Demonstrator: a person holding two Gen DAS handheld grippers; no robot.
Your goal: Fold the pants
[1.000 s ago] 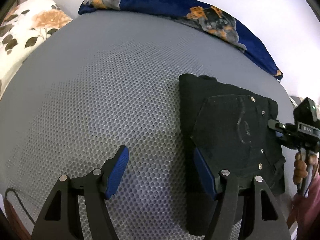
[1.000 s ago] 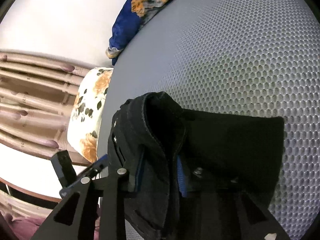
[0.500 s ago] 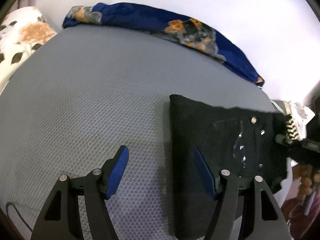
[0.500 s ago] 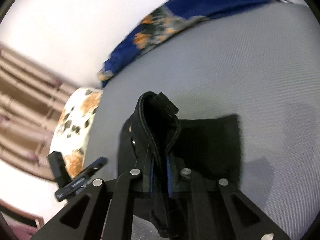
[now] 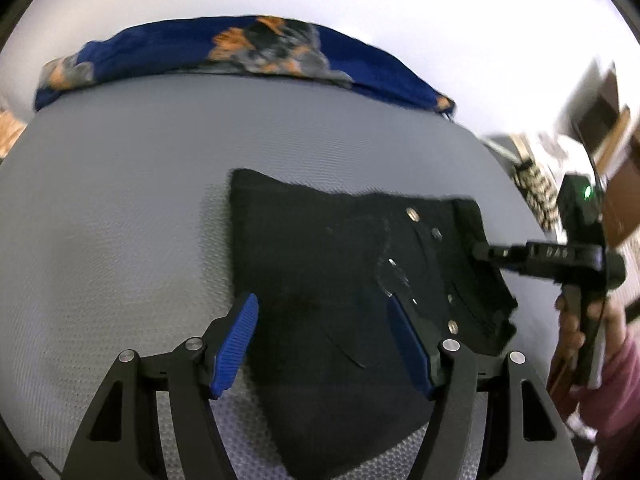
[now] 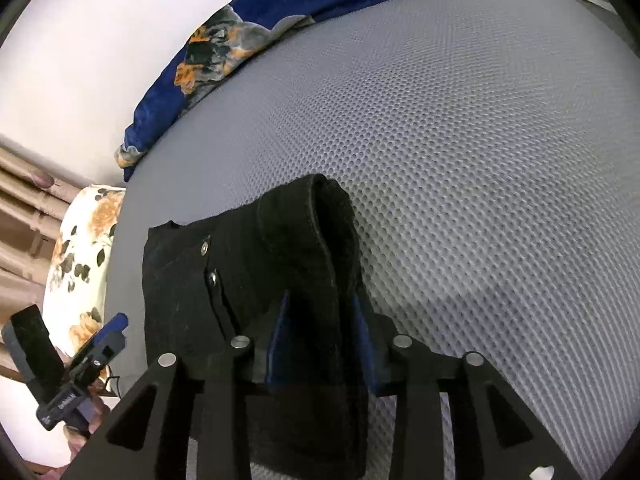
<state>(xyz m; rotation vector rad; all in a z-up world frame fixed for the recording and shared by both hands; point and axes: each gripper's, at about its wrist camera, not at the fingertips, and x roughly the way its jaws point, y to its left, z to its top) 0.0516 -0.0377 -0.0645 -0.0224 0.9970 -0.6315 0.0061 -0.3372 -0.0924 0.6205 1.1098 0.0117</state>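
Pants (image 6: 248,280) fold sits between the right gripper's (image 6: 320,344) opening fingers; left gripper's (image 5: 320,344) fingers gape, empty.

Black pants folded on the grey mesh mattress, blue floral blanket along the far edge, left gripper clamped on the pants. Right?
Not quite: the left gripper is open and holds nothing, as the left wrist view shows. The rest stands: folded black pants, grey mesh mattress, blue floral blanket.

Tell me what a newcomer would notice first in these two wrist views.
The folded black denim pants lying on the grey honeycomb-mesh mattress dominate both views. A raised fold of their waistband sits between the right gripper pads as its jaws are opening, while the left gripper hangs open above them. A dark blue floral blanket lines the far edge.
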